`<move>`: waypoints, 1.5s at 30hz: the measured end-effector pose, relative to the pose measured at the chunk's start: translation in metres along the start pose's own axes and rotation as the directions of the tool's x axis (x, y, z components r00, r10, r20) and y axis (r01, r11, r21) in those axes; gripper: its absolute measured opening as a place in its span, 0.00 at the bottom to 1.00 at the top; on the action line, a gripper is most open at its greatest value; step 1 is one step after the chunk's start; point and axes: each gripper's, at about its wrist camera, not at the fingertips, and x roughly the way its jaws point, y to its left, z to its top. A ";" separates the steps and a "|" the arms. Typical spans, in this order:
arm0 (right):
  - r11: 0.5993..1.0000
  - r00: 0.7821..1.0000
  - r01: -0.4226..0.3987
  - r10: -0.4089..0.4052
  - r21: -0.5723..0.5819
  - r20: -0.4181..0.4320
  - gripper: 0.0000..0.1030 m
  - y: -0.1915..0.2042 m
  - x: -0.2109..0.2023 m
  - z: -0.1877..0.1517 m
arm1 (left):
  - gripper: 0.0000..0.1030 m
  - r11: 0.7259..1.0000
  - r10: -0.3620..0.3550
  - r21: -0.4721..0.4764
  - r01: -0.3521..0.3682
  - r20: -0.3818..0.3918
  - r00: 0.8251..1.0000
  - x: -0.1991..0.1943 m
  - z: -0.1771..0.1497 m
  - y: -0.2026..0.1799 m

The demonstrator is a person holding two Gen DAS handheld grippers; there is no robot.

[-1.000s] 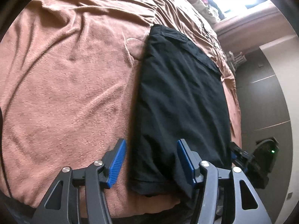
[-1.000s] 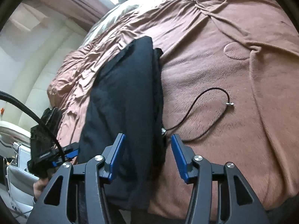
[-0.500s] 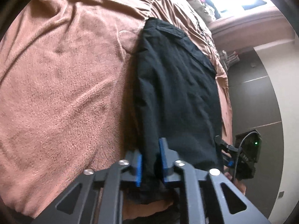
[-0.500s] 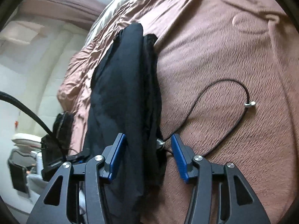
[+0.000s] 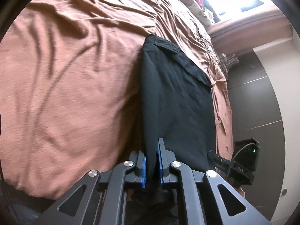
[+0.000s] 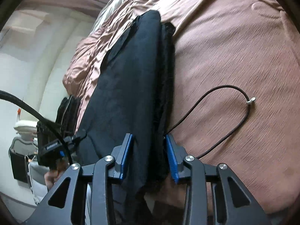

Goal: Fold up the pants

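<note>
So we've got the black pants lying lengthwise on the brown bedspread, stretching away ahead of both grippers, near end right at the fingertips. The left gripper is nearly shut, its blue pads pinching a ridge of fabric at the near edge of the pants. The right gripper is roughly a third open and closing, with a thick bunch of cloth between its pads; we can't tell if the pads press on it yet, they look to sit just beside the bunch on both sides.

Risks as we judge them:
- The right jaws straddle several stacked layers. If they close on only the top ones, the lower layers drop when we lift and the fold comes out crooked.
- A black cord with a small metal end loops on the bedspread just to the right of the right gripper, its near end running up to the right pad. It could get pinched in with the cloth or dragged along.
- The left pinch takes a narrow ridge only; a fast pull could slip it out.
- One side is gripped, the other not yet, so lifting now would skew the hem.
- The bedspread is wrinkled and may bunch under a dragged garment.
</note>
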 end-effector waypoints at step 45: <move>0.994 0.997 -0.074 0.075 0.075 -0.008 0.55 -0.019 0.065 0.091 | 0.36 0.997 -0.038 0.059 0.044 -0.102 0.994 0.071 0.114 0.019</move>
